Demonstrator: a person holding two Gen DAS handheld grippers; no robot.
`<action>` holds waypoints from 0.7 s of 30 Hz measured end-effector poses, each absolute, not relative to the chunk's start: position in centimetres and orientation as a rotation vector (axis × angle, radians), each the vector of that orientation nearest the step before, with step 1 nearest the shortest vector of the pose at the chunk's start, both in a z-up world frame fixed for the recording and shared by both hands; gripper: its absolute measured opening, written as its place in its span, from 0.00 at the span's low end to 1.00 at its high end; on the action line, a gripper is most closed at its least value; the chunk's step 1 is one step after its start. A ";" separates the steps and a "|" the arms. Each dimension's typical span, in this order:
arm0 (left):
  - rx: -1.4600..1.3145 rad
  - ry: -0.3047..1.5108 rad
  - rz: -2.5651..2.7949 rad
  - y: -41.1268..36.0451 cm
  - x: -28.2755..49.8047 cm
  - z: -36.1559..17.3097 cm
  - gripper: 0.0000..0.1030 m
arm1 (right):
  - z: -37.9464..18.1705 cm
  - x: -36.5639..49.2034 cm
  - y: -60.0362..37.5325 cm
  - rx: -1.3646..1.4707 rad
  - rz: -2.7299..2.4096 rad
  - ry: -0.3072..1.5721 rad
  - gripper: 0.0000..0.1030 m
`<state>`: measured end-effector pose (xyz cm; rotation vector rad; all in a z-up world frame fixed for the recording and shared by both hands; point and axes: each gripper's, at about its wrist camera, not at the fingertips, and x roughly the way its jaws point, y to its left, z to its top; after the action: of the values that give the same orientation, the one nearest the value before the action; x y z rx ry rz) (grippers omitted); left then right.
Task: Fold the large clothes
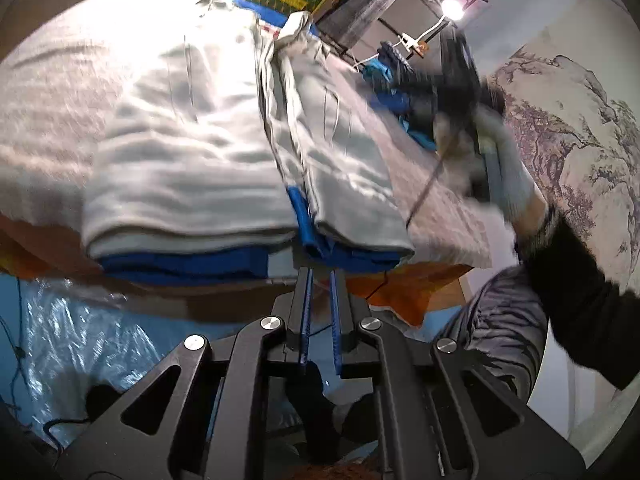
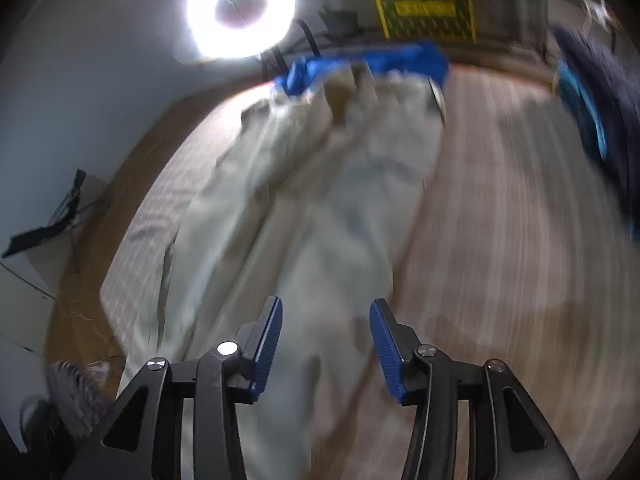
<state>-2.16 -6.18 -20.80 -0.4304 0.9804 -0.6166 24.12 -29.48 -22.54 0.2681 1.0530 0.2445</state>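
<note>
A large light grey jacket (image 1: 192, 152) with blue lining lies folded on a striped bed cover (image 1: 44, 92). Its doubled hem faces me in the left wrist view. My left gripper (image 1: 320, 276) is shut, its tips pinching the blue hem edge (image 1: 320, 254) at the near side. At the right, a gloved hand (image 1: 508, 176) holds the other gripper's blurred handle above the bed. In the right wrist view, my right gripper (image 2: 326, 302) stands open over the grey jacket (image 2: 320, 200), nothing between its blue pads (image 2: 270, 344). The blue lining (image 2: 380, 60) shows at the far end.
Bare striped cover (image 2: 512, 232) stretches right of the jacket. Dark blue clothes (image 2: 600, 112) are heaped at the far right. A ring light (image 2: 240, 12) glares behind the bed. Clear plastic sheeting (image 1: 80, 340) and orange cloth (image 1: 408, 292) lie below the bed edge.
</note>
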 end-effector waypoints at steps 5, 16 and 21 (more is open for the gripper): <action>-0.366 0.918 -0.645 -7.9 1.2 -18.7 0.20 | -27.4 19.5 -29.7 0.440 0.319 1.157 0.50; -0.432 1.039 -0.588 -9.7 5.4 -23.2 0.00 | -28.1 16.5 -28.9 0.512 0.395 1.146 0.05; -0.316 1.060 -0.550 -10.5 3.9 -24.7 0.00 | -26.2 15.3 -27.7 0.314 0.320 1.141 0.05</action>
<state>3.91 -10.45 -24.66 -0.3160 1.0601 -0.5496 15.31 -27.74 -26.16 0.3137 1.1412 0.3204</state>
